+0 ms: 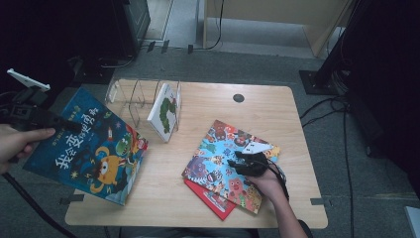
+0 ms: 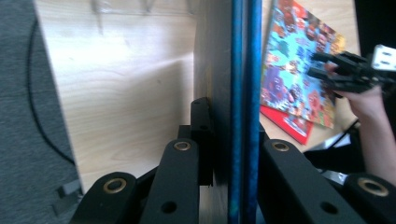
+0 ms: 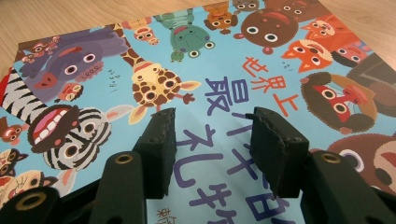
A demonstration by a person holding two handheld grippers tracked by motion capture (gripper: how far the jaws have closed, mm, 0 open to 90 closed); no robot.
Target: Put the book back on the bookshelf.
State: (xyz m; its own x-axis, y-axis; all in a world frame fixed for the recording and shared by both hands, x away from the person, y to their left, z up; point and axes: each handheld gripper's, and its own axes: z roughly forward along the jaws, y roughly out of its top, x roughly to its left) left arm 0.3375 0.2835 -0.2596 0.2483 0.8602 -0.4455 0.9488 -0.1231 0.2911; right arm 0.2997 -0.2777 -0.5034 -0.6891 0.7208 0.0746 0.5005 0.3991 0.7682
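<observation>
We see the left gripper (image 1: 62, 123) clamped on the thin edge of a glossy dark-blue picture book (image 1: 91, 146), held tilted over the table's (image 1: 168, 193) left edge. The right gripper (image 1: 236, 158) has matte black jaws apart, hovering over a flat light-blue animal book (image 1: 218, 163) atop a red book (image 1: 213, 201) on pale wood.

Left tool (image 1: 62, 124), held by a hand at nine o'clock, is clamped tight. Right tool (image 1: 236, 162) at four o'clock points toward ten o'clock, jaws parted, forearm entering from six o'clock.
</observation>
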